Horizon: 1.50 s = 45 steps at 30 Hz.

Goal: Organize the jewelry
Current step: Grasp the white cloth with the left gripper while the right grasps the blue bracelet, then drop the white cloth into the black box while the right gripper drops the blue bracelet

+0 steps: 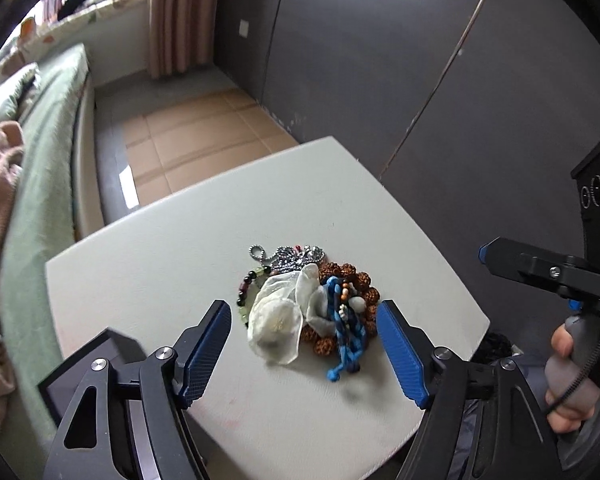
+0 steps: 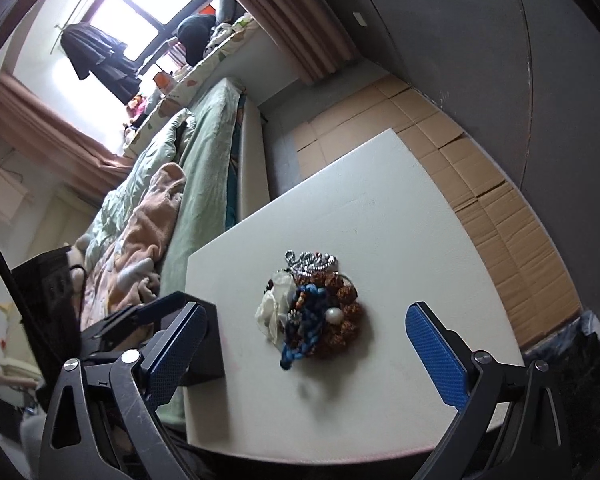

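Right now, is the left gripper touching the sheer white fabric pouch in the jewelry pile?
Apart. The left wrist view shows the left gripper open, bare white table visible between its blue fingers and the sheer white fabric pouch.

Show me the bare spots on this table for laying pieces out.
The white table lies bare beyond the jewelry pile toward its far edge, and between pile and near edge. Crowded: the pile itself, with the black box at the bed-side near corner.
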{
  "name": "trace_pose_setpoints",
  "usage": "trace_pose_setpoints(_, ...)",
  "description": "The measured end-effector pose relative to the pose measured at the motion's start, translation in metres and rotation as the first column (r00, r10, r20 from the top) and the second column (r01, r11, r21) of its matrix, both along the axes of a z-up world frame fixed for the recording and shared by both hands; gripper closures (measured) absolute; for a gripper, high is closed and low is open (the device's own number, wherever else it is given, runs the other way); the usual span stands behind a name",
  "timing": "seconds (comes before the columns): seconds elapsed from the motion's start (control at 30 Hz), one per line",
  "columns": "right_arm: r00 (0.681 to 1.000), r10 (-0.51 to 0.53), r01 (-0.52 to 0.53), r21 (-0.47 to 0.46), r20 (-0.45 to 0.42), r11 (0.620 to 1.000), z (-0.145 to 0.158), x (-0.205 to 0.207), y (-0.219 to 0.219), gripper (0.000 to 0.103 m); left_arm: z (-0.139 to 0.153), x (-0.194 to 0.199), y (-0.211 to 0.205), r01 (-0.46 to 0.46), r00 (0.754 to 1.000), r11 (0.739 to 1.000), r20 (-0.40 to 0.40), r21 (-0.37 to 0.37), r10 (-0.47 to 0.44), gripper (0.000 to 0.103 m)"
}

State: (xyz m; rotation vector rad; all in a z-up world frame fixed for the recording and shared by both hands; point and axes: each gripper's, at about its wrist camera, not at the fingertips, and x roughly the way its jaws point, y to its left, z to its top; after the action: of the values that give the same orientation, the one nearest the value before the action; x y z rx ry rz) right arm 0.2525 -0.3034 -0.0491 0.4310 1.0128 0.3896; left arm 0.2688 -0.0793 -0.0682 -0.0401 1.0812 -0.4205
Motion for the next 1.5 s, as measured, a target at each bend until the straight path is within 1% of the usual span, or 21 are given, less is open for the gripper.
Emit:
trace_pose_setpoints(0.13, 1.000, -0.009, 0.009, 0.030, -0.005, 1.000, -0.012, 0.011, -0.001, 0.004, -0.018, 0.019, -0.005, 0.005, 0.998, 1.000, -0.062, -0.009, -0.005, 0.030)
trace_pose_setpoints(0.23, 0.997, -0.036, 0.042, 0.081, -0.070, 0.996, -0.035, 0.020, -0.006, 0.004, -0.035, 0.030, -0.009, 0.002, 0.994, 1.000, -0.108, -0.019, -0.004, 0.037)
trace_pose_setpoints(0.3, 0.991, -0.068, 0.077, 0.080, -0.118, 0.994, -0.049, 0.025, -0.009, 0.006, -0.044, 0.035, -0.009, 0.000, 0.992, 0.999, -0.125, -0.037, -0.005, 0.042)
trace_pose_setpoints(0.37, 0.986, -0.084, 0.095, 0.076, -0.142, 0.993, -0.056, 0.028, -0.010, 0.011, -0.051, 0.035, -0.009, -0.006, 0.991, 0.999, -0.133, -0.035, 0.001, 0.045)
trace_pose_setpoints(0.43, 0.982, -0.098, 0.117, 0.109, -0.161, 0.987, -0.062, 0.030, -0.011, 0.011, -0.059, 0.035, -0.010, -0.003, 0.988, 0.999, -0.155, -0.041, -0.004, 0.058)
trace_pose_setpoints(0.47, 0.981, -0.102, 0.123, 0.122, -0.167, 0.985, -0.064, 0.030, -0.010, 0.011, -0.063, 0.034, -0.010, -0.005, 0.986, 0.999, -0.167, -0.040, -0.001, 0.073)
trace_pose_setpoints(0.5, 0.980, -0.102, 0.125, 0.127, -0.170, 0.984, -0.065, 0.031, -0.009, 0.011, -0.067, 0.034, -0.010, -0.005, 0.985, 0.999, -0.175, -0.033, 0.000, 0.085)
trace_pose_setpoints(0.53, 0.979, -0.098, 0.123, 0.133, -0.180, 0.983, -0.068, 0.032, -0.005, 0.012, -0.069, 0.033, -0.011, 0.007, 0.983, 0.999, -0.182, -0.034, -0.013, 0.087)
trace_pose_setpoints(0.6, 0.977, -0.078, 0.109, 0.150, -0.199, 0.983, -0.073, 0.034, 0.003, 0.016, -0.064, 0.029, -0.009, 0.012, 0.989, 0.999, -0.149, -0.040, -0.018, 0.101)
trace_pose_setpoints(0.63, 0.976, -0.068, 0.101, 0.157, -0.207, 0.982, -0.075, 0.034, 0.007, 0.021, -0.058, 0.026, -0.006, 0.010, 0.991, 0.999, -0.134, -0.050, -0.016, 0.101)
trace_pose_setpoints(0.7, 0.975, -0.044, 0.080, 0.160, -0.218, 0.984, -0.079, 0.035, 0.018, 0.023, -0.047, 0.021, 0.000, 0.006, 0.994, 0.996, -0.111, -0.089, -0.016, 0.101)
trace_pose_setpoints(0.73, 0.975, -0.033, 0.068, 0.155, -0.218, 0.986, -0.079, 0.035, 0.025, 0.026, -0.043, 0.018, 0.002, 0.005, 0.995, 0.995, -0.102, -0.101, -0.015, 0.101)
trace_pose_setpoints(0.87, 0.977, -0.004, 0.036, 0.149, -0.213, 0.988, -0.080, 0.034, 0.043, 0.037, -0.030, 0.010, 0.011, -0.005, 0.997, 0.994, -0.076, -0.111, -0.003, 0.101)
trace_pose_setpoints(0.93, 0.977, -0.004, 0.033, 0.133, -0.212, 0.991, -0.081, 0.034, 0.048, 0.041, -0.025, 0.009, 0.017, -0.018, 0.998, 0.993, -0.066, -0.113, 0.010, 0.101)
trace_pose_setpoints(1.03, 0.977, -0.006, 0.031, 0.112, -0.215, 0.993, -0.082, 0.034, 0.056, 0.041, -0.016, 0.010, 0.029, -0.049, 0.997, 0.991, -0.063, -0.129, 0.041, 0.101)
trace_pose_setpoints(1.17, 0.980, -0.014, 0.023, 0.046, -0.198, 0.999, -0.082, 0.035, 0.066, 0.041, -0.006, 0.003, 0.047, -0.076, 0.997, 0.989, -0.040, -0.128, 0.072, 0.101)
trace_pose_setpoints(1.23, 0.981, -0.023, 0.021, -0.017, -0.192, 1.000, -0.083, 0.037, 0.071, 0.042, -0.003, -0.002, 0.056, -0.090, 0.996, 0.987, -0.039, -0.129, 0.086, 0.101)
trace_pose_setpoints(1.3, 0.982, -0.027, 0.014, -0.071, -0.186, 0.997, -0.083, 0.040, 0.074, 0.047, 0.000, -0.007, 0.066, -0.110, 0.994, 0.988, -0.020, -0.109, 0.109, 0.101)
trace_pose_setpoints(1.33, 0.982, -0.025, 0.008, -0.090, -0.188, 0.996, -0.083, 0.042, 0.075, 0.055, 0.002, -0.009, 0.069, -0.115, 0.993, 0.988, -0.011, -0.101, 0.115, 0.101)
trace_pose_setpoints(1.37, 0.980, -0.024, 0.006, -0.093, -0.197, 0.996, -0.086, 0.044, 0.076, 0.068, 0.003, -0.012, 0.074, -0.121, 0.993, 0.987, -0.006, -0.101, 0.121, 0.101)
trace_pose_setpoints(1.5, 0.981, -0.027, 0.006, -0.110, -0.191, 0.994, -0.085, 0.041, 0.076, 0.087, 0.006, -0.021, 0.093, -0.159, 0.987, 0.982, 0.004, -0.105, 0.160, 0.101)
